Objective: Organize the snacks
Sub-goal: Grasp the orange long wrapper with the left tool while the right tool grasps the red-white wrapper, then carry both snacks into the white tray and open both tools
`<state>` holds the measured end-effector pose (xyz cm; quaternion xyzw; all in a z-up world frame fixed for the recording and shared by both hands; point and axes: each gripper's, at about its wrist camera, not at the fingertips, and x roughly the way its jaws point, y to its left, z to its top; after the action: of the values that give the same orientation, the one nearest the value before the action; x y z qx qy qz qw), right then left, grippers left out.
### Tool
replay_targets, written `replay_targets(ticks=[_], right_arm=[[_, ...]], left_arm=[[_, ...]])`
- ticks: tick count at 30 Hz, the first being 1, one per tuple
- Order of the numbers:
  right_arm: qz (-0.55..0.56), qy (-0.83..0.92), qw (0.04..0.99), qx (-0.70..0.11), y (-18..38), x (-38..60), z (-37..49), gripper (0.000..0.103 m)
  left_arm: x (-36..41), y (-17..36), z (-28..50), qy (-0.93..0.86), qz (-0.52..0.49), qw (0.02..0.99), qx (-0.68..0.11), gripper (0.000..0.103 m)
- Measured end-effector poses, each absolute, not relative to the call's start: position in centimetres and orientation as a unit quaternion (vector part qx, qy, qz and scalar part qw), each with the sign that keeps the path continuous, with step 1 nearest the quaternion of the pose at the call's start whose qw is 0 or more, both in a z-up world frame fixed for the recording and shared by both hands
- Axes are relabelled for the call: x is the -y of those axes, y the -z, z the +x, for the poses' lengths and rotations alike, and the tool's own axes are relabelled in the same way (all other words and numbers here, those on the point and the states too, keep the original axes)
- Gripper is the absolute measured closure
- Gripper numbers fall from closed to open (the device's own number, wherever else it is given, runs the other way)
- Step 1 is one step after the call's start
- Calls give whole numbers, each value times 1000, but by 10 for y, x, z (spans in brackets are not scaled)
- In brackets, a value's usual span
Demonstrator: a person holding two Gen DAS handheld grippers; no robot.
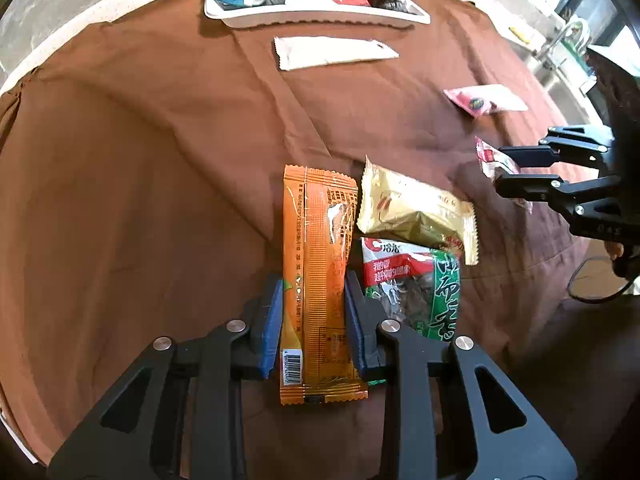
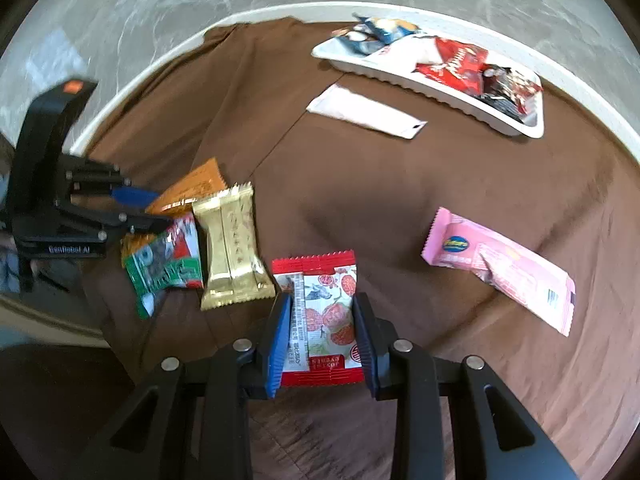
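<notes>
Two snack packets being gripped for transfer

The orange packet (image 1: 316,280) is being clamped by the left gripper (image 1: 314,316), the red fruit packet (image 2: 320,320) by the right gripper (image 2: 322,336); the green packet (image 1: 412,288) is being overlapped and risks being dragged toward the white tray (image 1: 320,18)

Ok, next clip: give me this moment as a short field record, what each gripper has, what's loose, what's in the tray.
surface: brown cloth on a round table
left gripper: fingers closed on orange packet
right gripper: fingers closed on red-and-white pomegranate packet
loose on cloth: gold packet, green-and-red packet, pink packet, white packet
white tray: already holds several packets
</notes>
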<state>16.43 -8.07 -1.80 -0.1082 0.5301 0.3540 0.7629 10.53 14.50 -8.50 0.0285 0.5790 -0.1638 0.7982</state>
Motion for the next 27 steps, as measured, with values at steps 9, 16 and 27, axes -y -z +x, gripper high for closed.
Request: replay_targets(ticks=[9,16,27], right_arm=[[-22,-346,762,-547,3,97,186,69],[38,-337,768,-544,-15,110,221,69],[88,-304,794,-520,-39,119,301,69]], left_arm=[[-157,61,122,171,-16,807,-565,77],[-155,37,155,192,-43,813,-548,77],[-135,-1,248,220,-67,823,-519,77]])
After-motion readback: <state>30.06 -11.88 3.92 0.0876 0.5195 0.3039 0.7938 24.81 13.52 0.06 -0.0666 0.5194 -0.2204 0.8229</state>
